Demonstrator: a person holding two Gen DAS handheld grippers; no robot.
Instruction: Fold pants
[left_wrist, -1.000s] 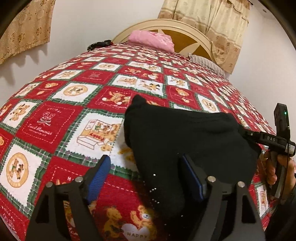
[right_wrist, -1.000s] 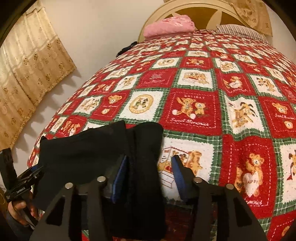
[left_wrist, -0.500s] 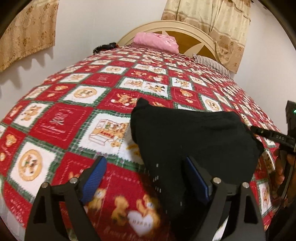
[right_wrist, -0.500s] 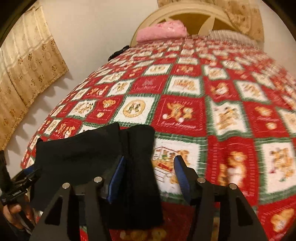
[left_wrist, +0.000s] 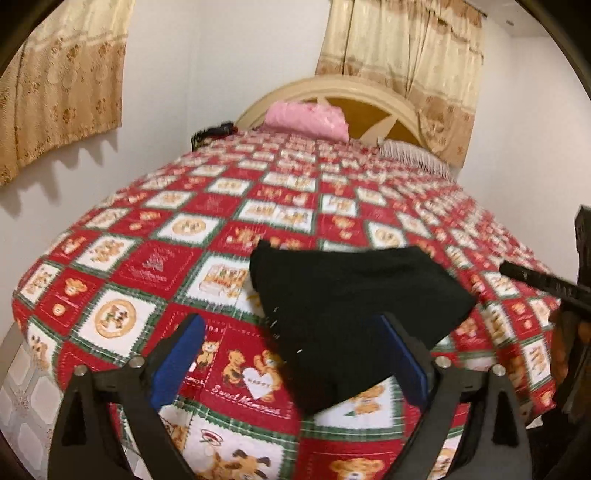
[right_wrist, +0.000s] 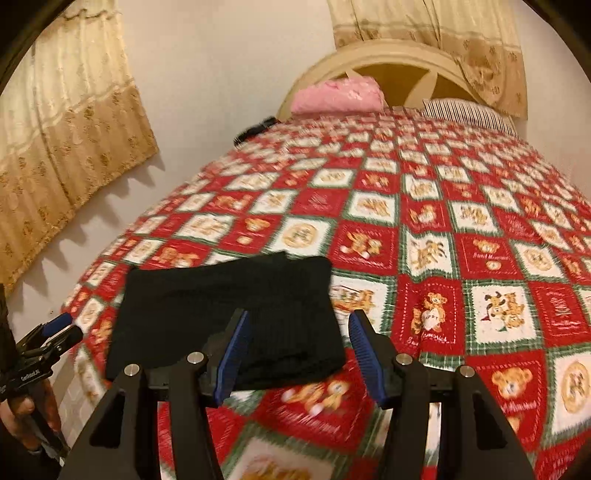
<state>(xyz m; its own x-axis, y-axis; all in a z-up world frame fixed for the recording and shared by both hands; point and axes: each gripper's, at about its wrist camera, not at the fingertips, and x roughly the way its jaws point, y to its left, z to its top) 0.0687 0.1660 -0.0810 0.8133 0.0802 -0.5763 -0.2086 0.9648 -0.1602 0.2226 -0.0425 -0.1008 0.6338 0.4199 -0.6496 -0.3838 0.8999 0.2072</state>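
The black pants (left_wrist: 354, 295) lie folded into a compact bundle near the foot of the bed, on the red teddy-bear quilt (left_wrist: 155, 266). My left gripper (left_wrist: 290, 321) hovers above their near left corner, its blue-padded jaws opening wide with nothing gripped. In the right wrist view the pants (right_wrist: 229, 306) sit flat at lower left. My right gripper (right_wrist: 299, 315) hangs open above their right edge, pads clear of the cloth. Each gripper shows in the other view: the right one (left_wrist: 546, 286) at the right edge, the left one (right_wrist: 55, 332) at the left, a hand (right_wrist: 22, 410) on it.
A pink pillow (left_wrist: 306, 120) and a striped pillow (left_wrist: 413, 155) lie at the cream headboard (right_wrist: 399, 62). A small dark object (right_wrist: 255, 131) rests at the far left edge of the bed. Curtains hang on both walls. Tiled floor (left_wrist: 22, 387) shows beside the bed.
Both grippers have pulled back and risen away from the pants, which stay folded on the quilt. The left jaws have spread wider. More of the room and floor is in view.
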